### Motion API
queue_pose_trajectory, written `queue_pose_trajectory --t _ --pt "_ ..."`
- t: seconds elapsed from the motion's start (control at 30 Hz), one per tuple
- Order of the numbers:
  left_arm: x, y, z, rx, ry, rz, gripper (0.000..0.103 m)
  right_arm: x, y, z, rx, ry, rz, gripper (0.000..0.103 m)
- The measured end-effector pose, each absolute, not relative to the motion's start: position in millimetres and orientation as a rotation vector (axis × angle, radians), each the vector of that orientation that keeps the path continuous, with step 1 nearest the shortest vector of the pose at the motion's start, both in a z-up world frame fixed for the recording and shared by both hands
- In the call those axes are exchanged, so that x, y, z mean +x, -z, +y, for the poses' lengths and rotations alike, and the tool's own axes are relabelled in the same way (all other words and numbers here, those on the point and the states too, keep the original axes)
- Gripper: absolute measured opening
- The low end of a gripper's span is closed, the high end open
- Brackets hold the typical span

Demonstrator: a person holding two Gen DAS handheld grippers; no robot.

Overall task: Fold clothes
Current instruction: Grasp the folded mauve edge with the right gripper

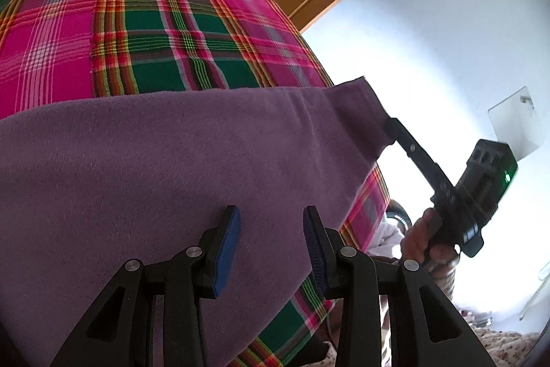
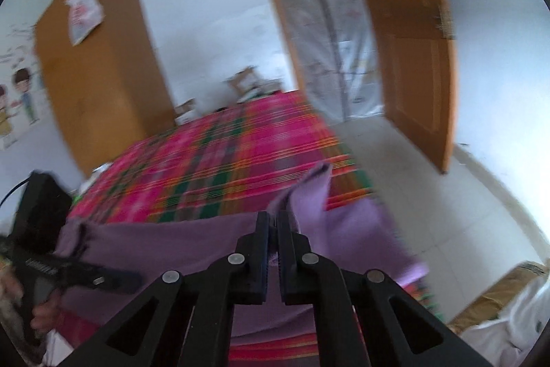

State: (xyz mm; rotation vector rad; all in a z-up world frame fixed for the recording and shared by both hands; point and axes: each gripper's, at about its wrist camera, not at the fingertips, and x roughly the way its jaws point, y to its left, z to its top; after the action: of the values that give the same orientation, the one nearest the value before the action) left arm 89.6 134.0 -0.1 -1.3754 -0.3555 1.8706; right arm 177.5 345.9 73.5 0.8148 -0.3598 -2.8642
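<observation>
A purple cloth [image 1: 178,160] lies spread across the near part of a bed covered by a pink and green plaid sheet [image 1: 144,23]. My left gripper [image 1: 271,229] hovers over the cloth's near edge. Its jaws stand apart and nothing is between the blue pads [image 1: 227,243]. My right gripper [image 2: 273,219] is shut on the cloth's right corner [image 2: 309,195], which rises as a raised flap above the bed. In the left wrist view the right gripper [image 1: 390,126] reaches in from the right, held by a hand [image 1: 422,239], with its tips buried in that corner.
The bed's right edge [image 2: 361,195] drops to a pale tiled floor [image 2: 429,195]. An open wooden door [image 2: 412,57] stands beyond it and a wooden wardrobe [image 2: 96,74] at the far left. A cardboard box [image 2: 498,291] and white fabric [image 2: 508,325] lie at the lower right.
</observation>
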Motion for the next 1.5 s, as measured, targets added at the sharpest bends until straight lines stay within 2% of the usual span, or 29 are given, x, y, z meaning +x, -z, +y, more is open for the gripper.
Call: queue_pose_trajectory --t 0.33,0.4,0.47,0.5,0.63,0.73,0.97,1.0,1.07,1.13,1.2,1.23,1.37,1.5 --pt "91.7 -0.3 130.3 -1.369 -1.869 -0.379 0.039 170.5 -61.3 305.9 0.915 2.662 -0.219 0.006" --pt "91.7 0.0 129.6 -1.367 -1.864 -0.387 0.039 172.7 -66.6 318.6 0.897 2.670 -0.272 0.014" --pt "92.4 0.3 129.0 -1.365 -1.860 -0.392 0.039 172.6 -71.4 337.0 0.886 2.668 -0.356 0.030" --pt "92.8 0.4 128.8 -1.364 -1.858 -0.394 0.039 172.3 -73.5 347.4 0.876 2.681 -0.393 0.032" --pt "92.6 1.4 127.9 -1.359 -1.853 -0.409 0.039 159.7 -74.8 392.2 0.893 2.864 -0.512 0.032" --pt "93.2 1.7 127.8 -1.358 -1.854 -0.415 0.039 137.3 -64.3 420.8 1.020 3.002 -0.538 0.033" --pt "91.1 3.6 131.8 -1.358 -1.859 -0.413 0.039 96.3 -47.4 424.1 1.185 2.943 -0.416 0.033" --pt "91.3 3.6 132.4 -1.358 -1.861 -0.411 0.039 93.3 -44.0 425.4 1.202 2.919 -0.437 0.032" --pt "91.6 3.6 133.1 -1.358 -1.862 -0.409 0.039 87.5 -37.3 428.1 1.236 2.871 -0.478 0.021" --pt "91.4 3.6 133.3 -1.359 -1.862 -0.411 0.039 85.6 -33.8 428.3 1.240 2.859 -0.480 0.020" --pt "91.6 2.9 132.3 -1.361 -1.862 -0.411 0.039 85.3 -31.5 427.7 1.233 2.860 -0.474 0.014" --pt "91.5 2.5 132.7 -1.362 -1.863 -0.410 0.040 85.6 -30.6 427.5 1.228 2.860 -0.478 0.005" --pt "92.0 0.9 134.4 -1.364 -1.869 -0.404 0.040 89.0 -34.4 424.8 1.194 2.923 -0.421 0.004" --pt "92.2 1.2 134.1 -1.361 -1.868 -0.407 0.040 89.5 -36.0 430.1 1.185 2.939 -0.444 0.004"
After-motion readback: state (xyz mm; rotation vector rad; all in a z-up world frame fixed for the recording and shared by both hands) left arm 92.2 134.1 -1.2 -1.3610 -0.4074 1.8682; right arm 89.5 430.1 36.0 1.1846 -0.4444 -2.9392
